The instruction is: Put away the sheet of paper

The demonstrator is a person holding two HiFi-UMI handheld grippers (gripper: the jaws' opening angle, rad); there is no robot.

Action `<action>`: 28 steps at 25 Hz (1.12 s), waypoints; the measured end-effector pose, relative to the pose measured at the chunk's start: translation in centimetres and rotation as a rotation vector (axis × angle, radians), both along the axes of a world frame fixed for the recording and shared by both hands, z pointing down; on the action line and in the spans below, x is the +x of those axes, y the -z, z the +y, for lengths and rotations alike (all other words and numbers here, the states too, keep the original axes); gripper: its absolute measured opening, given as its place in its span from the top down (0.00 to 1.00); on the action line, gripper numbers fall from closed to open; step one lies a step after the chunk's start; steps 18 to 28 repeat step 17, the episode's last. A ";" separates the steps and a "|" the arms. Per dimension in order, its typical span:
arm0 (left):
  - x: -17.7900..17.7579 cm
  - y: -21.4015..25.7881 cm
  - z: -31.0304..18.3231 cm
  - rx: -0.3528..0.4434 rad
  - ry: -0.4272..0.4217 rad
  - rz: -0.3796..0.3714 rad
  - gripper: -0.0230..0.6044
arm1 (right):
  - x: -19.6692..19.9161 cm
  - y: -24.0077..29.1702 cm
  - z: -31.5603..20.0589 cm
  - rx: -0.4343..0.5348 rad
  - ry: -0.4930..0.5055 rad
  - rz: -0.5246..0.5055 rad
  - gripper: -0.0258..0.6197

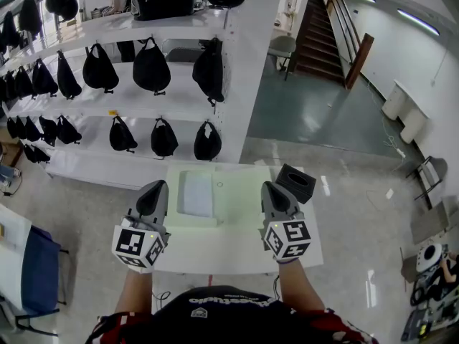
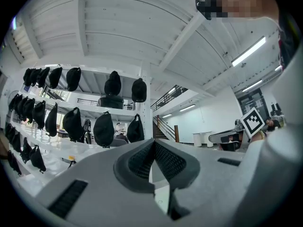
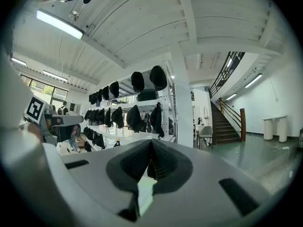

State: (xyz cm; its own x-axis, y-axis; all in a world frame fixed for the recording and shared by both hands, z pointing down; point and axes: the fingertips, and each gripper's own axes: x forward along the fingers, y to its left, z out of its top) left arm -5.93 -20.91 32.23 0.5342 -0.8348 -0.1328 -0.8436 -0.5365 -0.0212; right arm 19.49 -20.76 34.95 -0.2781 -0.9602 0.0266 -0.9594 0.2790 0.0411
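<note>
The sheet of paper (image 1: pixel 196 194) is seen lying in a shallow tray (image 1: pixel 171 192) on the tabletop (image 1: pixel 229 253), at one o'clock from the left gripper (image 1: pixel 154 192). The jaws of that gripper and of the right gripper (image 1: pixel 275 192) are pressed together on nothing. The putting away is judged done, or nearly so.
</note>
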 end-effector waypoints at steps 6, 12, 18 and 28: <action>-0.1 0.0 0.1 -0.001 0.002 0.005 0.96 | -0.2 0.1 0.1 0.000 0.004 0.004 0.96; -0.1 0.0 0.1 -0.001 0.001 0.007 0.96 | -0.2 0.2 0.1 0.001 0.005 0.004 0.96; -0.1 0.3 0.0 0.003 0.002 0.005 0.96 | -0.2 0.3 0.0 0.005 0.007 0.005 0.96; -0.1 0.3 0.0 0.003 0.002 0.005 0.96 | -0.2 0.3 0.0 0.005 0.007 0.005 0.96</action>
